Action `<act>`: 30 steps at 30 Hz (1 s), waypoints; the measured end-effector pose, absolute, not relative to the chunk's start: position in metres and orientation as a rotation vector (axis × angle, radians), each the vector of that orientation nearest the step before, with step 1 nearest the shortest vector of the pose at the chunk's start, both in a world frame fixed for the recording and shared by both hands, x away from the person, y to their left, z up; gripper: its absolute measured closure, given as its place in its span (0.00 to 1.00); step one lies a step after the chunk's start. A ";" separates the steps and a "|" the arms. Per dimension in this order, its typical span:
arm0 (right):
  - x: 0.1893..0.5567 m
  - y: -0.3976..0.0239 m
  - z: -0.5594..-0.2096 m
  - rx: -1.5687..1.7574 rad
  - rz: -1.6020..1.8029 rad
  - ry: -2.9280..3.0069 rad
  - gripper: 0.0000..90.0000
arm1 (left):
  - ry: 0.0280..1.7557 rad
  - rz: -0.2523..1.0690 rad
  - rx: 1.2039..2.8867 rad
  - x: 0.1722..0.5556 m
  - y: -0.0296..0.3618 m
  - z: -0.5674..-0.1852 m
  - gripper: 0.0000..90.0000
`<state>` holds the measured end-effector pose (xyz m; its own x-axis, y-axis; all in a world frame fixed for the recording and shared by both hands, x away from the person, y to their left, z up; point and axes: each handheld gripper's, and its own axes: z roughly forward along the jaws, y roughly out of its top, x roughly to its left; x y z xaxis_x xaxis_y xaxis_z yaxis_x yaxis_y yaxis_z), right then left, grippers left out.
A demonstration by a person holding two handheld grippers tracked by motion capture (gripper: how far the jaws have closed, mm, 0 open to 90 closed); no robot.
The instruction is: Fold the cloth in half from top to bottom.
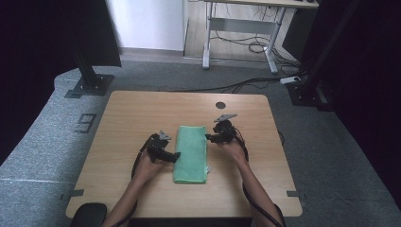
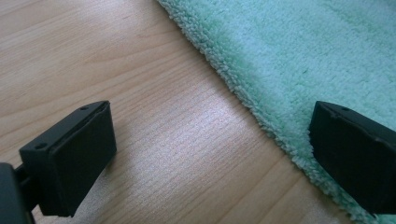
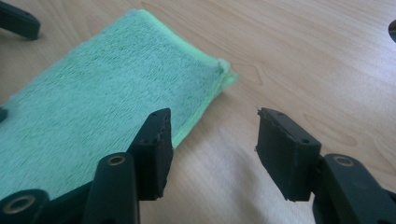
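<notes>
A folded green towel (image 1: 191,153) lies lengthwise in the middle of the wooden table (image 1: 142,109). My left gripper (image 1: 174,156) sits low at the towel's left edge, open. In the left gripper view (image 2: 212,126) one jaw is over the bare wood and the other over the towel's (image 2: 303,51) fluffy edge. My right gripper (image 1: 209,138) is at the towel's right edge near the far end, open, with nothing between its jaws. In the right gripper view (image 3: 214,122) one jaw hangs over the towel's (image 3: 107,98) border and the other over the wood.
A dark round hole (image 1: 220,105) sits in the table near its far edge. A black object (image 1: 90,213) rests by the front left corner. Beyond the table, black stand bases (image 1: 89,85) and cables (image 1: 246,85) lie on the grey floor.
</notes>
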<state>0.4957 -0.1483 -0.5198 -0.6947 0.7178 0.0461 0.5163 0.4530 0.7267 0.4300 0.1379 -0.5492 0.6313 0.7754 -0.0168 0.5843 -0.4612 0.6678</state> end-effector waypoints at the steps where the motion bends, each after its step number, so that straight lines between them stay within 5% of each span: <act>1: 0.498 -0.147 -0.520 1.058 1.079 2.438 0.53 | 1.057 0.384 2.207 0.430 0.138 -0.549 0.01; 10: 0.519 -0.136 -0.521 1.079 1.095 2.425 0.64 | 1.057 0.382 2.208 0.430 0.138 -0.549 0.01; 30: 0.537 -0.125 -0.540 1.087 1.020 2.482 0.64 | 1.058 0.382 2.208 0.430 0.138 -0.549 0.01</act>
<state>0.5368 -0.1252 -0.5399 -0.6920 0.7201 0.0513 0.5482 0.4779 0.6863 0.4300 0.1379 -0.5491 0.6312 0.7754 -0.0173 0.5853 -0.4615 0.6667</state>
